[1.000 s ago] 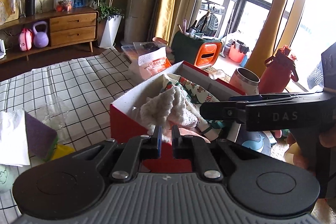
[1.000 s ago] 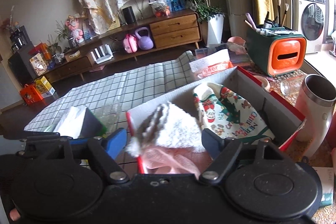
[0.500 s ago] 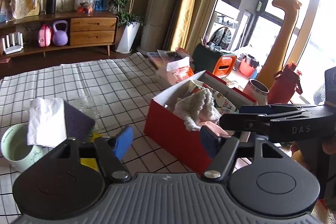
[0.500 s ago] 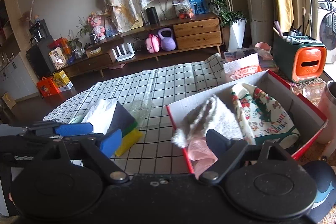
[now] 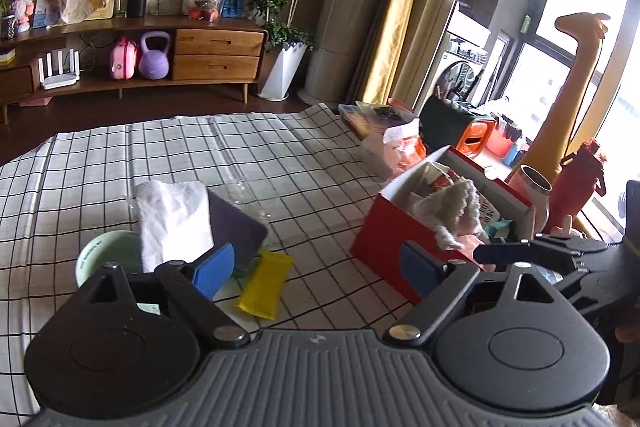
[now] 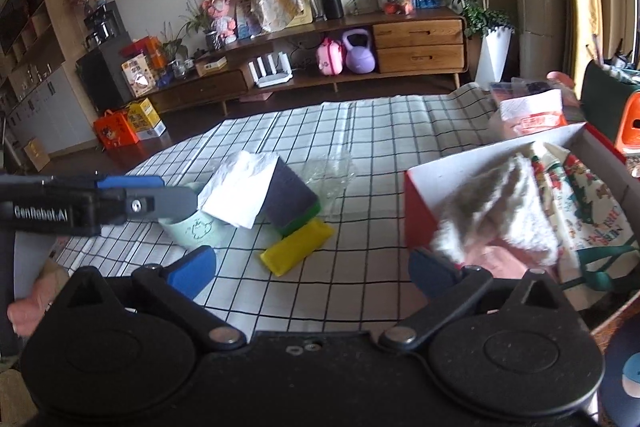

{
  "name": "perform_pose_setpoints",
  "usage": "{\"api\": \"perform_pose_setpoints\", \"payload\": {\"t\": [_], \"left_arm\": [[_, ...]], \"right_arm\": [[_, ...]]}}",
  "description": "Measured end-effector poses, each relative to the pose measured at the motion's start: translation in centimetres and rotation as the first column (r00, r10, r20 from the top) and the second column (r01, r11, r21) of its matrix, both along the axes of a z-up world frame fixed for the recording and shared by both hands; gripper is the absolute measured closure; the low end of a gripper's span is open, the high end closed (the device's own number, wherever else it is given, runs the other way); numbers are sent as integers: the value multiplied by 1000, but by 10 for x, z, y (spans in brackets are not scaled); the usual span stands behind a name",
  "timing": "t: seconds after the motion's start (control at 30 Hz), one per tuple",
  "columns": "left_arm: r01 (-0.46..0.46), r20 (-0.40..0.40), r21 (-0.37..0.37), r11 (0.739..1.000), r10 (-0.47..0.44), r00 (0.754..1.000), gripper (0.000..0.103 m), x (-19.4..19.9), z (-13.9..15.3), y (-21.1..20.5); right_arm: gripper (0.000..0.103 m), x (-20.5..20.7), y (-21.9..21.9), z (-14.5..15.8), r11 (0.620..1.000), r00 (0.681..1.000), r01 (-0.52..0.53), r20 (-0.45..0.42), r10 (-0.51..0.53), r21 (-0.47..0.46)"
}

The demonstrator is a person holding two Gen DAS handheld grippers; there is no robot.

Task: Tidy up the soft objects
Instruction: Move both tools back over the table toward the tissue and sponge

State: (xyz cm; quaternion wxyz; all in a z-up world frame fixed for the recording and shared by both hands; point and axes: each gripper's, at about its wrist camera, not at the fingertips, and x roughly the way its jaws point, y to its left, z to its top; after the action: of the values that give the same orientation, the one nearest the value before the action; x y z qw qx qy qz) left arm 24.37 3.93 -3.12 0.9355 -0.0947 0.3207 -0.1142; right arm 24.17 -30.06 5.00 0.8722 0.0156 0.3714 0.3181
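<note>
A red box stands on the checked cloth at the right. In it lie a fluffy white cloth, a pink cloth and a Christmas-print fabric. Left of the box a white tissue drapes over a purple sponge, with a yellow sponge beside it. My left gripper and right gripper hang back from the box. Both jaws are opening with nothing between them.
A pale green cup sits under the tissue and crumpled clear plastic lies behind the sponges. A steel tumbler, a red bottle and a tissue pack crowd the right edge.
Both grippers let go of the fluffy white cloth, opened wide and drew back and left from the box. The cloth now lies in the box.
</note>
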Motion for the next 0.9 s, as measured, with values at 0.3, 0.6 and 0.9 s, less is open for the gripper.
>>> {"api": "perform_pose_setpoints", "payload": {"t": [0.3, 0.6, 0.9], "left_arm": [[-82, -61, 37, 996, 84, 995, 0, 30, -18, 34], [-112, -137, 91, 989, 124, 983, 0, 79, -36, 53], [-64, -172, 222, 973, 104, 980, 0, 110, -59, 43]], "right_arm": [[1, 11, 40, -30, 999, 998, -41, -49, 39, -34], [1, 34, 69, -66, 996, 995, -38, -94, 30, -84], [1, 61, 97, -90, 995, 991, 21, -129, -33, -96]]}}
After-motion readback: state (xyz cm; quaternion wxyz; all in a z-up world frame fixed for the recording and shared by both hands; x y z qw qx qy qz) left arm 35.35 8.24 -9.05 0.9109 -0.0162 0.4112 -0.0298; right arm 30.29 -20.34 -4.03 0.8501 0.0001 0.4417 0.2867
